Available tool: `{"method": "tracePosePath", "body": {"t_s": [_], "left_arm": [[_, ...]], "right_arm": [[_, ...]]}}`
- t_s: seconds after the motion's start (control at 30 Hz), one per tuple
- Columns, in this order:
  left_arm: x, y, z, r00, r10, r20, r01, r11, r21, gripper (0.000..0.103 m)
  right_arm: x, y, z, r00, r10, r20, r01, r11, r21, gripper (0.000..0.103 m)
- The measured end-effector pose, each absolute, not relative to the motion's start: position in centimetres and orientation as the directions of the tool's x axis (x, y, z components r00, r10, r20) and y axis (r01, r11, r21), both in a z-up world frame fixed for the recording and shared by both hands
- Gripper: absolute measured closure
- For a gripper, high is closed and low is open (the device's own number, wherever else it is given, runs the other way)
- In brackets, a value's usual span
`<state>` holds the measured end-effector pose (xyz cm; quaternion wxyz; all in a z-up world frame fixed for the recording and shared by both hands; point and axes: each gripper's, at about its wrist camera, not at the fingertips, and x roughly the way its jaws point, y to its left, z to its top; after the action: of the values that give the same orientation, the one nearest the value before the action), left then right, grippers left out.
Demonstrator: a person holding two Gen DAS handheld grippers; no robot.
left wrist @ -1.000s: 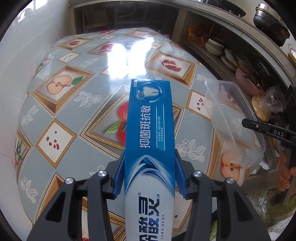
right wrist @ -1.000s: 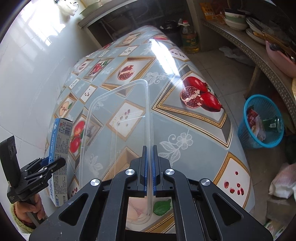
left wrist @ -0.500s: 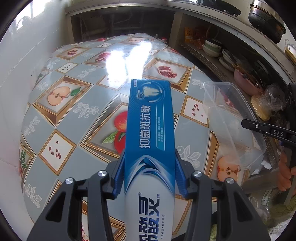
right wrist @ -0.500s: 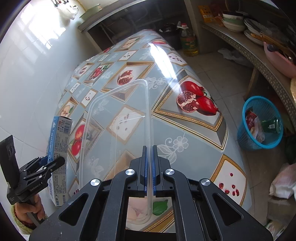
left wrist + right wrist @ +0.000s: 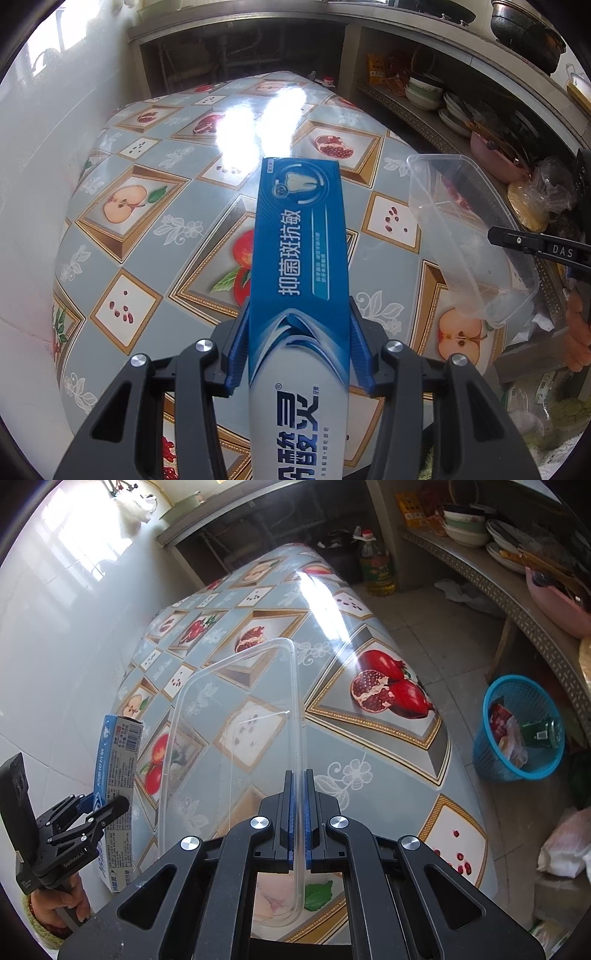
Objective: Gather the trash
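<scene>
Right wrist view: table [image 5: 369,775] bare of loose trash
Bin: blue basket [image 5: 524,768] on floor, already holding litter
Tub [image 5: 236,746]: rim pinched by right gripper [image 5: 298,827], aloft
Box [image 5: 299,258]: clamped in left gripper [image 5: 299,350]
Left: carrying both to basket

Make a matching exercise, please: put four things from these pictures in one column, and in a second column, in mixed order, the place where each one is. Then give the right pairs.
Things:
1. toothpaste box
2. clear plastic container
3. blue basket
4. oil bottle

Places:
A. on the floor beside the table, with trash inside
B. between the fingers of the left hand-held gripper
C. on the floor beyond the far end of the table
D. its rim pinched by the right hand-held gripper

Pairs: 1-B, 2-D, 3-A, 4-C
</scene>
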<state>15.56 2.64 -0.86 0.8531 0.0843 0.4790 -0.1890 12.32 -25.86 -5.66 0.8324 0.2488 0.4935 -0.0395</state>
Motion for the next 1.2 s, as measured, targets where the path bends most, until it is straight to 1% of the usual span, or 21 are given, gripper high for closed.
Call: {"method": "tracePosePath", "body": {"t_s": [0.23,1.2], "left_arm": [[15.2,1.6,-0.3,0.490,-0.228,-0.841,0.419,0.908,-0.002,0.057],[15.2,0.6,0.0,0.497,-0.234,-0.836,0.441,0.897,0.011,0.057]], "right_arm": [[11.9,-26.7,-5.3,0.522,0.173,-0.835,0.319,0.869,0.379,0.100],[11.2,-27.4,-5.2,0.529,0.172,-0.831,0.327,0.863,0.386,0.100]]}}
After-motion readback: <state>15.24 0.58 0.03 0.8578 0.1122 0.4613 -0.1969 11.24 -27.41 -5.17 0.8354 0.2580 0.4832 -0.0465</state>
